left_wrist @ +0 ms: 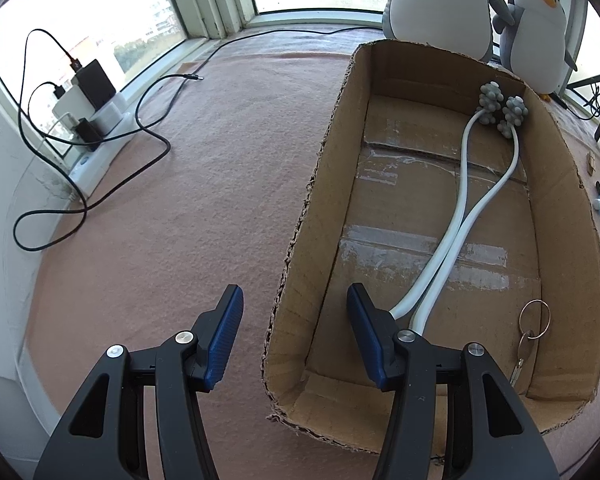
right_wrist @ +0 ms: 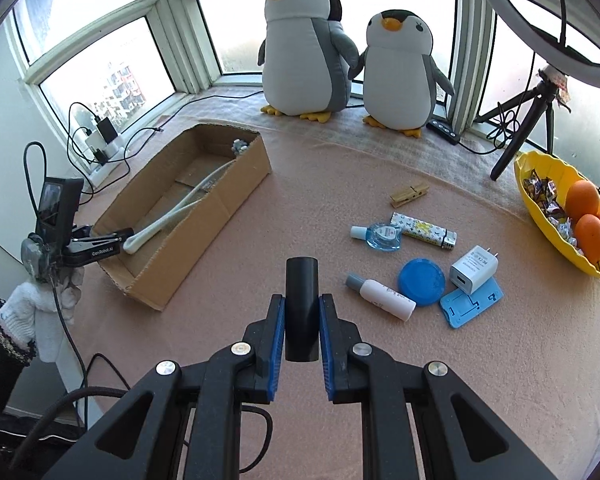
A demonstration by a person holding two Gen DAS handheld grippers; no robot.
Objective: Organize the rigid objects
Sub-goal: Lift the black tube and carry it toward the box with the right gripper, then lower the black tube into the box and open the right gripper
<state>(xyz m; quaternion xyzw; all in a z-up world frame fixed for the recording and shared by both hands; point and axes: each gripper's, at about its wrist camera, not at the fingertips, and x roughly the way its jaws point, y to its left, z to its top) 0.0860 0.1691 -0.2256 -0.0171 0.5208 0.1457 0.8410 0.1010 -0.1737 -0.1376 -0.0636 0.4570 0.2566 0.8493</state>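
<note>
Cardboard box [left_wrist: 560, 208] lies open-topped on the pink blanket [right_wrist: 460, 380], left of the loose items, and holds a white two-armed massager [left_wrist: 448, 256] with grey knobbly balls at its far end and a key on a ring [left_wrist: 526, 344] in its near right corner. Over the box's near left wall the left gripper [left_wrist: 294, 294] hangs with its blue-padded fingers spread wide, one outside the wall and one inside beside the massager's near end, pressing on nothing; a white-gloved hand [right_wrist: 40, 300] carries it. The right gripper [right_wrist: 302, 300] is clenched on a black cylinder [right_wrist: 302, 280], upright between its pads and lifted clear of the blanket, near the box's near right corner. To the right on the blanket lie a wooden clothespin [right_wrist: 409, 195], a small blue bottle [right_wrist: 378, 235] touching a patterned lighter [right_wrist: 424, 231], a white bottle with a grey cap [right_wrist: 382, 294], a blue round lid [right_wrist: 422, 282], a white USB charger [right_wrist: 474, 268] and a blue flat holder [right_wrist: 471, 305]. A yellow bowl [right_wrist: 540, 216] with oranges and wrapped sweets sits at the far right, and two plush penguins [right_wrist: 304, 44] stand by the window
</note>
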